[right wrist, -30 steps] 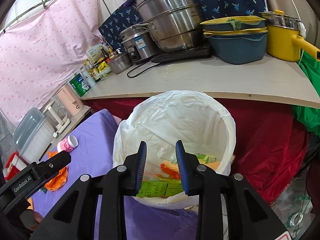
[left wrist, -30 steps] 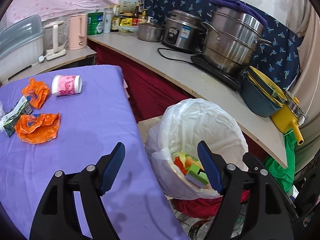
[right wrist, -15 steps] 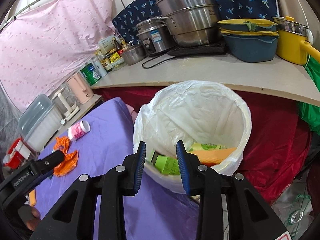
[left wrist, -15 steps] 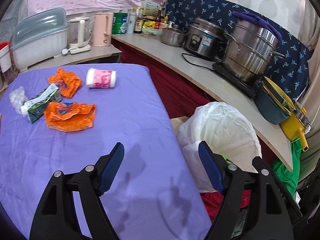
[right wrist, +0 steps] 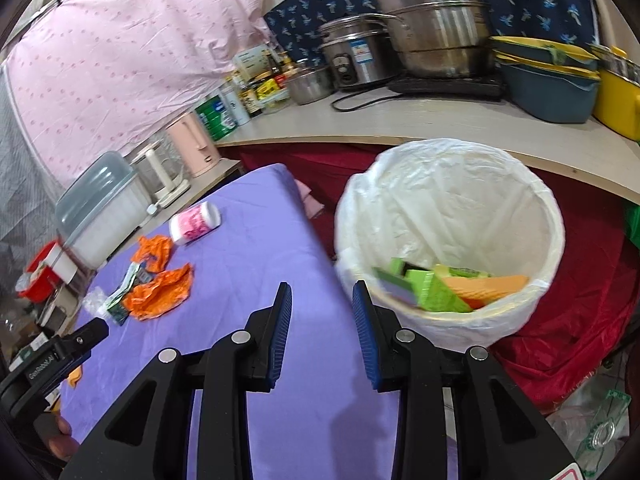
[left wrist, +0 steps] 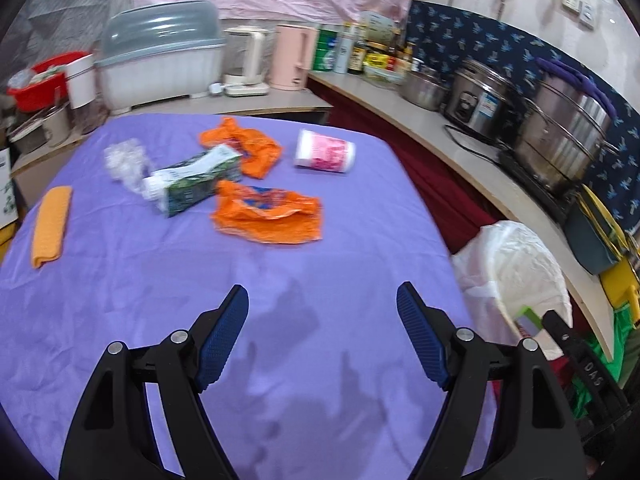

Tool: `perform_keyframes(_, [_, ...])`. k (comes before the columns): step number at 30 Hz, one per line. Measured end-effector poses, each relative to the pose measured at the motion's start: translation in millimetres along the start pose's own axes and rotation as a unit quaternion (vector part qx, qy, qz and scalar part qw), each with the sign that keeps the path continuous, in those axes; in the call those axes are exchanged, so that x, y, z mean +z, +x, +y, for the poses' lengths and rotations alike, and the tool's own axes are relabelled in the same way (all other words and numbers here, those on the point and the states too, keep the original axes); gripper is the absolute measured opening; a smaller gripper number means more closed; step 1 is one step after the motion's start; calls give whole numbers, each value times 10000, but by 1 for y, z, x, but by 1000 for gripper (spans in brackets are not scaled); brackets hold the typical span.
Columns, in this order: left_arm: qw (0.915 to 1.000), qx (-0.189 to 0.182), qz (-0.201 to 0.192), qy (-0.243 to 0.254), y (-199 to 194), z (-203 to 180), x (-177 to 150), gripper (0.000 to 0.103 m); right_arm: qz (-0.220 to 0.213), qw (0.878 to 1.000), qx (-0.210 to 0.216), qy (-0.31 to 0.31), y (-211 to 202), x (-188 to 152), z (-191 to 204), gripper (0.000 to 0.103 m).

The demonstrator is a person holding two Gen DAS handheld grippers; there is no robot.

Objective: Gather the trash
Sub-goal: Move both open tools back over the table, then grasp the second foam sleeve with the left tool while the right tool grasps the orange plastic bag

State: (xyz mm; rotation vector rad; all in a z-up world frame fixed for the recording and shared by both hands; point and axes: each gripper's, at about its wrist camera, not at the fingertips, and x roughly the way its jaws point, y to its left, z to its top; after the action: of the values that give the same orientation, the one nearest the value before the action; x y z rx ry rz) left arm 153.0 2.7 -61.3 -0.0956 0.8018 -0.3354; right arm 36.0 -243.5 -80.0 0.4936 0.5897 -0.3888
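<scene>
Trash lies on the purple table (left wrist: 120, 300): two orange plastic bags (left wrist: 268, 214) (left wrist: 246, 146), a green carton (left wrist: 196, 180), crumpled clear plastic (left wrist: 124, 160), a pink-and-white cup (left wrist: 325, 153) on its side, and a folded orange cloth (left wrist: 52, 224). My left gripper (left wrist: 322, 318) is open and empty over the near table. The white-lined bin (right wrist: 452, 216) stands off the table's right edge with green and orange packaging (right wrist: 436, 286) inside. My right gripper (right wrist: 320, 306) hovers over the table edge beside the bin, jaws a little apart, nothing between them.
A counter (left wrist: 440, 128) curves behind with a rice cooker (left wrist: 476, 98), steel steamer pot (left wrist: 560, 144), stacked bowls, bottles, a pink kettle (left wrist: 290, 56) and a lidded dish box (left wrist: 160, 52). Red cloth (right wrist: 580, 320) drapes below the counter around the bin.
Both grippers swung left, away from the bin toward the table. The left view now faces the trash on the table. The right gripper has left the bin's mouth.
</scene>
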Motion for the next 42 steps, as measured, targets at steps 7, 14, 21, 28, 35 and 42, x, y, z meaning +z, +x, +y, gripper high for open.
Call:
perform_keyframes(7, [9957, 738, -41, -564, -9, 81, 3, 74, 203, 9982, 404, -392, 13, -13, 64, 31])
perform_keyframes(14, [9847, 1371, -71, -1071, -16, 159, 6, 75, 439, 9930, 741, -813, 30, -31, 128, 31])
perform_keyframes(21, [9757, 1723, 15, -1352, -10, 224, 10, 75, 628, 9885, 865, -1067, 53, -44, 172, 31])
perform_keyframes(28, [9680, 1837, 278, -1687, 13, 273, 10, 75, 853, 9869, 957, -976, 85, -49, 200, 39])
perform_keyframes(35, [9657, 1758, 423, -1864, 33, 294, 13, 75, 854, 9877, 994, -856, 114, -38, 217, 49])
perform_keyframes(42, [9695, 1643, 514, -1743, 48, 294, 21, 53, 943, 9895, 953, -544, 146, -30, 222, 49])
